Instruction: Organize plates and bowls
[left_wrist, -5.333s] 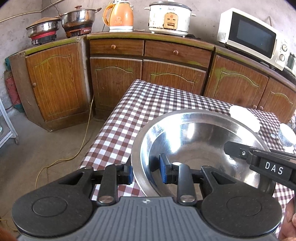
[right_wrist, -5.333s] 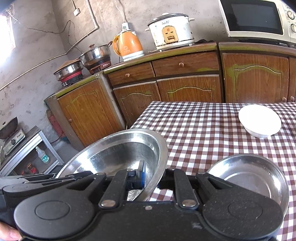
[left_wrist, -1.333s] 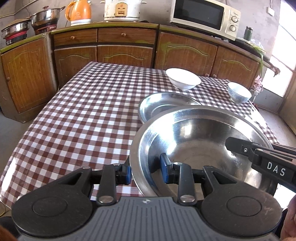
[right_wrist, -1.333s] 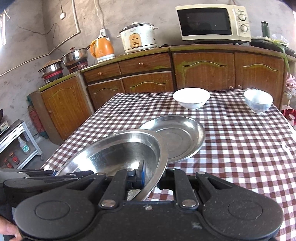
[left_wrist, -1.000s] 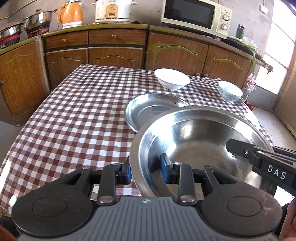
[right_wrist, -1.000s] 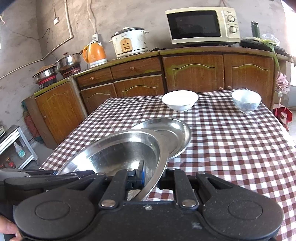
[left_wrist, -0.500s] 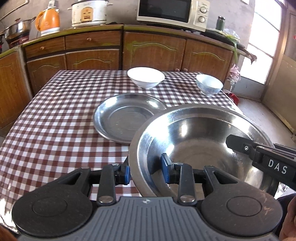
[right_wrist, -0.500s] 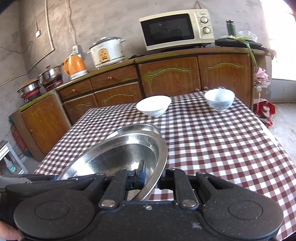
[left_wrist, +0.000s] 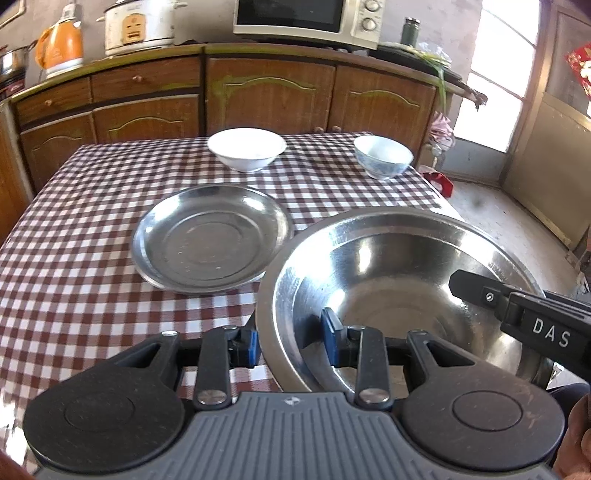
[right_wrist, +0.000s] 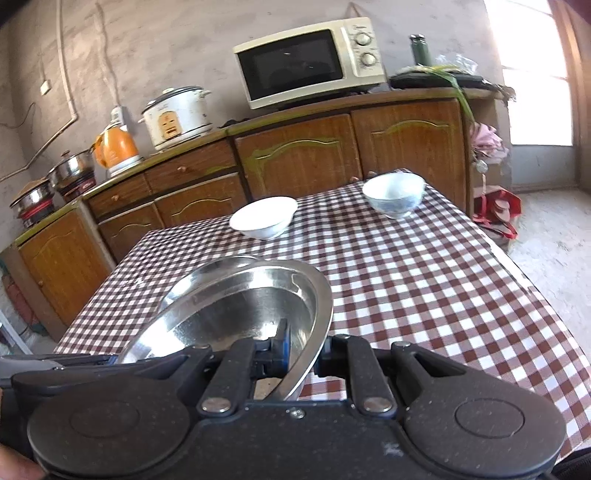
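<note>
A large steel basin (left_wrist: 399, 291) hangs over the near right part of the checked table. My left gripper (left_wrist: 290, 343) is shut on its near rim, one blue pad outside and one inside. My right gripper (right_wrist: 301, 349) is shut on the opposite rim of the same basin (right_wrist: 236, 310); its black finger marked DAS (left_wrist: 517, 314) shows in the left wrist view. A flat steel plate (left_wrist: 210, 238) lies on the table, left of the basin and partly hidden behind it in the right wrist view. A white bowl (left_wrist: 246, 148) and a blue-patterned bowl (left_wrist: 383, 156) stand at the far edge.
Brown wooden cabinets (left_wrist: 269, 99) run behind the table (left_wrist: 74, 229), bearing a microwave (right_wrist: 306, 62), a rice cooker (right_wrist: 177, 114) and an orange kettle (right_wrist: 114, 147). A doorway (left_wrist: 495, 74) opens at the right beside bare floor. A hand (left_wrist: 572, 439) shows at the lower right.
Both grippers have carried the basin rightward along the table. The flat plate now shows almost whole to the basin's left, and both bowls have shifted left in view.
</note>
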